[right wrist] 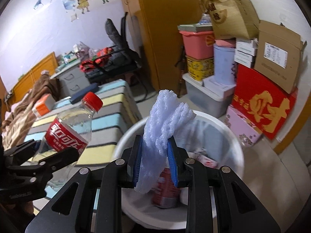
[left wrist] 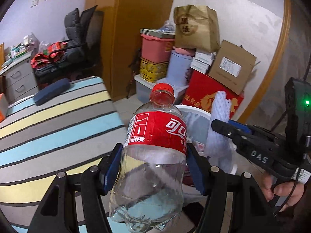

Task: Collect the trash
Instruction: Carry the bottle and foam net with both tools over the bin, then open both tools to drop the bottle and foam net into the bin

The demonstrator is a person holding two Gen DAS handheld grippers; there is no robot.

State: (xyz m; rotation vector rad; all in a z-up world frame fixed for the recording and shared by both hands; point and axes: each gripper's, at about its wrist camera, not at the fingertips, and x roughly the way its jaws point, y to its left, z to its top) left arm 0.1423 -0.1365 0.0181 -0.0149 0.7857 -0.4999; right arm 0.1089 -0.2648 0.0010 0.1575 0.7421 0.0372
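My left gripper [left wrist: 153,165] is shut on an empty clear cola bottle [left wrist: 153,155] with a red label and red cap, held above the striped bed edge; it also shows in the right wrist view [right wrist: 66,134]. My right gripper [right wrist: 155,159] is shut on a white foam net sleeve [right wrist: 163,128] and holds it over the white trash bin [right wrist: 235,145]. In the left wrist view the right gripper [left wrist: 223,126] with the foam sleeve [left wrist: 219,120] sits right of the bottle, over the bin [left wrist: 194,109]. A red can [right wrist: 167,186] and other wrappers lie inside the bin.
A striped bed [left wrist: 58,120] lies to the left with a dark blue case [left wrist: 52,91] on it. Stacked boxes, a red gift box [right wrist: 262,101], a pink bin [right wrist: 196,42] and a paper bag [right wrist: 229,11] stand against the wall behind the bin. An orange box [right wrist: 41,104] lies on the bed.
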